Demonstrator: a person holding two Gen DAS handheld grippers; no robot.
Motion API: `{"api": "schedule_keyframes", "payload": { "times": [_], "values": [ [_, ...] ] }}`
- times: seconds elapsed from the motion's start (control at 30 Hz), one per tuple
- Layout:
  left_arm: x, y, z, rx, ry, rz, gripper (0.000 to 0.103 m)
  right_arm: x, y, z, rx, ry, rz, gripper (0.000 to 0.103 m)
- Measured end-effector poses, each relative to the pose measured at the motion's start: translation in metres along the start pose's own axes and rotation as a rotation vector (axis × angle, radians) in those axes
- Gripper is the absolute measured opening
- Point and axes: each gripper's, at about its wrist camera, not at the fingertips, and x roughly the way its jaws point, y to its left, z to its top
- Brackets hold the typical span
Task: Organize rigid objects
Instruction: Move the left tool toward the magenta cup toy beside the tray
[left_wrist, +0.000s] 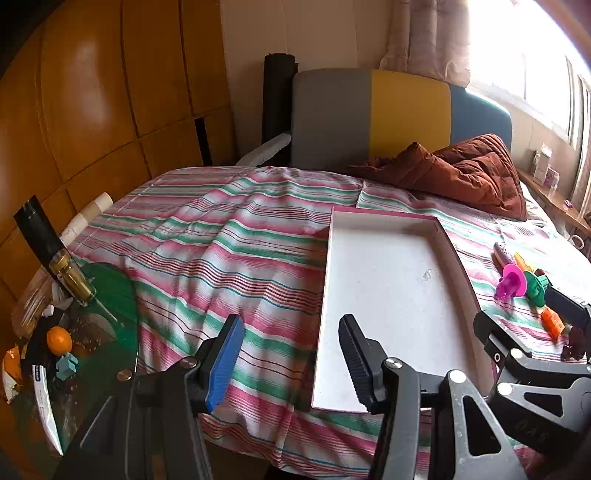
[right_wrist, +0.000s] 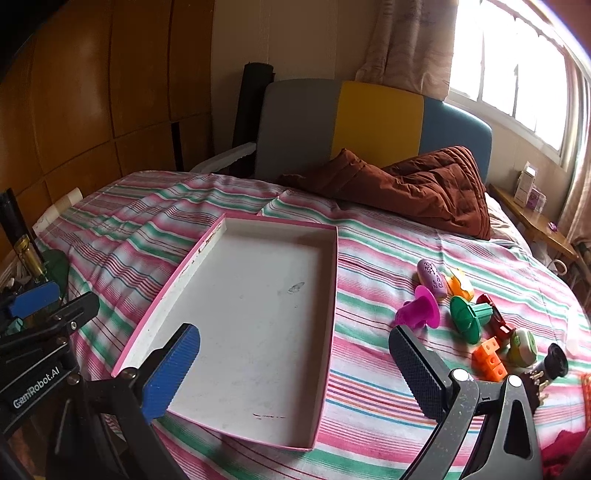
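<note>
Shallow white cardboard tray with pink rim (right_wrist: 334, 295) flat on striped pink-green bedsheet (right_wrist: 369, 398), long axis toward 12 o'clock headboard.
Toy cluster at tray's 3 o'clock: magenta plastic flanged piece (right_wrist: 421, 314), green flanged piece (right_wrist: 469, 317), orange block (right_wrist: 489, 360). Left gripper (left_wrist: 291, 363) and right gripper (right_wrist: 295, 373) spread wide, grasping nothing.

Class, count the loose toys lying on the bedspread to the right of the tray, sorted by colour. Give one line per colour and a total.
Purple/magenta: 2
Orange: 2
Green: 2
Red: 1
Dark brown: 1
Total: 8
</note>
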Motion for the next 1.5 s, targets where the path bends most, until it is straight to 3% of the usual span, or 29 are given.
{"api": "schedule_keyframes", "payload": {
  "times": [0.33, 0.53, 0.83, 1.1, 1.23, 1.33, 1.5],
  "values": [
    [0.001, -0.012, 0.002, 0.033, 0.001, -0.031, 0.055, 0.003, -0.013, 0.003, -0.012, 0.006, -0.002, 0.103],
    [-0.002, -0.021, 0.006, 0.061, -0.014, -0.06, 0.055, 0.004, -0.046, 0.009, 0.036, 0.005, -0.022, 0.103],
    [0.003, -0.051, 0.015, 0.102, 0.002, -0.178, 0.055, 0.009, -0.126, 0.019, 0.12, 0.025, -0.096, 0.103],
    [0.004, -0.078, 0.024, 0.13, 0.009, -0.305, 0.056, 0.014, -0.228, 0.018, 0.258, 0.02, -0.189, 0.103],
    [-0.001, -0.102, 0.035, 0.177, -0.009, -0.393, 0.067, 0.019, -0.281, 0.006, 0.366, 0.011, -0.184, 0.103],
    [-0.003, -0.126, 0.041, 0.222, -0.001, -0.441, 0.067, 0.023, -0.312, -0.005, 0.473, 0.017, -0.202, 0.103],
    [0.012, -0.179, 0.049, 0.328, 0.072, -0.501, 0.067, 0.015, -0.337, -0.01, 0.629, -0.015, -0.152, 0.103]
  ]
}}
